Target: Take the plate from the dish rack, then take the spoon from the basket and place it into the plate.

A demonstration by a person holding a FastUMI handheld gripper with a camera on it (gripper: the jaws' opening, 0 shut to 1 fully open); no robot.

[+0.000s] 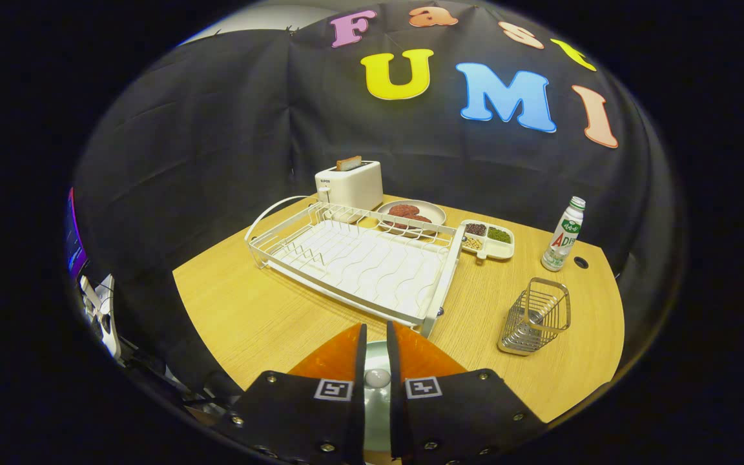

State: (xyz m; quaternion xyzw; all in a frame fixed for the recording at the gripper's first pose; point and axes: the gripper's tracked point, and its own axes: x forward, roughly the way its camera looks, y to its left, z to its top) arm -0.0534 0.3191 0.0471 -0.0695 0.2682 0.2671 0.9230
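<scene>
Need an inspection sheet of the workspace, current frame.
surface: wooden table
job's things: dish rack empty; plate beneath jaws; wire basket beside rack; spoon, likely the pale piece between jaws
clutter: toaster with toast, food dish, sectioned tray, bottle
grippers: gripper over plate, jaws apparently closed on spoon
cables: unclear, dim below table edge
surroundings: black cloth wall

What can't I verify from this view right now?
Gripper view:
- hand-held gripper: fingers nearly together around a small pale knob; they hide what it is and whether they press it.
- pale surface beneath: mostly covered by the fingers.
- basket: contents too small, screened by its wires.
</scene>
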